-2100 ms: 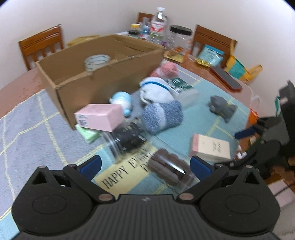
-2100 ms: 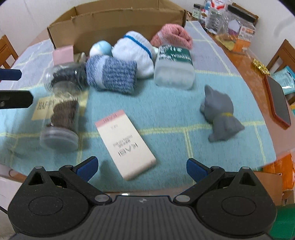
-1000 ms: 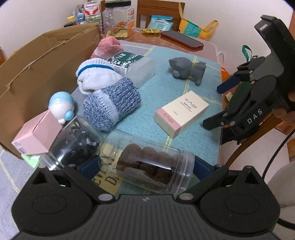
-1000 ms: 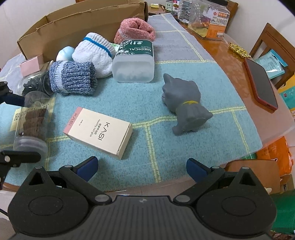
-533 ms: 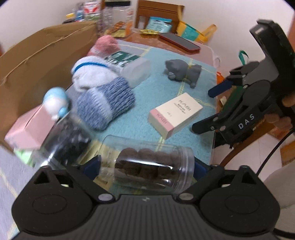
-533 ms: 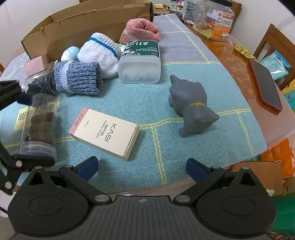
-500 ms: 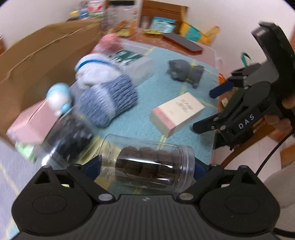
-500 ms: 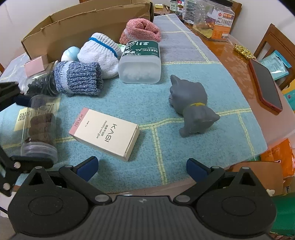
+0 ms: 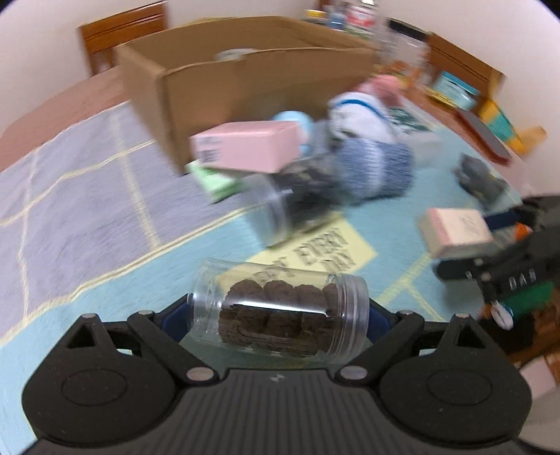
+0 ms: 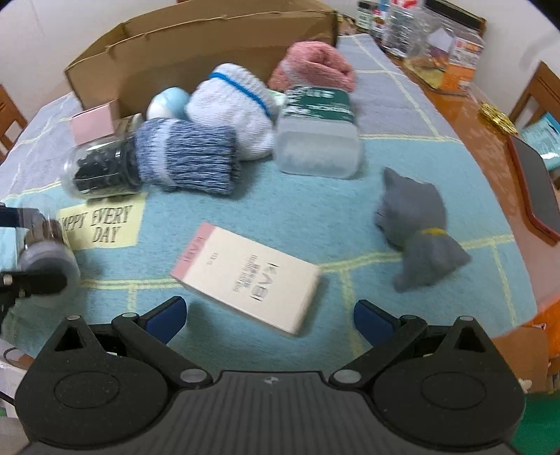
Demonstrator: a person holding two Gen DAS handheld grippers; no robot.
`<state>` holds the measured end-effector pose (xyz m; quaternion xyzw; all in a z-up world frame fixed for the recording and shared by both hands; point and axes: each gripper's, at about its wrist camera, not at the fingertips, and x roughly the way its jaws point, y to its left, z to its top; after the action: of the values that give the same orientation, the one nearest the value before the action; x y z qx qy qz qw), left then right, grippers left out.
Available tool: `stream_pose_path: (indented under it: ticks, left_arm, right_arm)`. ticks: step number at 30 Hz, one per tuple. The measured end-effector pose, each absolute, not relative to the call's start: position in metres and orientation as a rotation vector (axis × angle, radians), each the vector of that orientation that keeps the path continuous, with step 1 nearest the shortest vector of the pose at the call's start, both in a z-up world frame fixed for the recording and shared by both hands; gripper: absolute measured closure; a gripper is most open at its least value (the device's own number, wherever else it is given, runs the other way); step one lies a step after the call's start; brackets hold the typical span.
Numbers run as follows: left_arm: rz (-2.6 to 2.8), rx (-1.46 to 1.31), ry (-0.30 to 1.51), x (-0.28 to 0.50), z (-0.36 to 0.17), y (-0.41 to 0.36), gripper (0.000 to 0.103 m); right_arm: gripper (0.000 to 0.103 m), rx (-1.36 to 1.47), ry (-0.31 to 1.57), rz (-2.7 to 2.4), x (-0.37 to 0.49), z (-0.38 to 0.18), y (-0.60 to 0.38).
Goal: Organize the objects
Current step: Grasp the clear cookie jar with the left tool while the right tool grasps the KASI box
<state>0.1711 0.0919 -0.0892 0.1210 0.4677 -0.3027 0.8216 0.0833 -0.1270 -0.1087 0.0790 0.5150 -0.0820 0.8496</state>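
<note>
My left gripper (image 9: 276, 313) is shut on a clear plastic jar of brown cookies (image 9: 280, 311) and holds it sideways above the mat; the jar also shows in the right wrist view (image 10: 45, 245) at the far left. My right gripper (image 10: 269, 316) is open and empty, just in front of a cream KASI box (image 10: 248, 276). An open cardboard box (image 9: 245, 80) stands at the back. Beside it lie a pink box (image 9: 245, 150), a jar of dark bits (image 10: 101, 168), a blue sock roll (image 10: 189, 157), a white sock roll (image 10: 234, 105) and a pink sock roll (image 10: 315, 70).
A medical swab container (image 10: 316, 133) and a grey cat figure (image 10: 416, 224) lie on the teal mat (image 10: 315, 217). A phone (image 10: 535, 189) lies at the right table edge. Bottles and jars (image 10: 430, 35) stand at the back right. Wooden chairs (image 9: 122, 31) surround the table.
My left gripper has lifted the cookie jar off the mat and swung left to face the cardboard box. My right gripper has moved closer to the KASI box.
</note>
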Motion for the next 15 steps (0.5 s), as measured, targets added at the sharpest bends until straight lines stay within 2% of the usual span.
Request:
stream_pose_path:
  ticks: [15]
  left_arm:
    - [-0.695,0.307,0.975,0.178,-0.104,0.084,0.007]
  right_arm:
    - [0.000,0.070,1.060,-0.140,0.102,-0.113,-0.100]
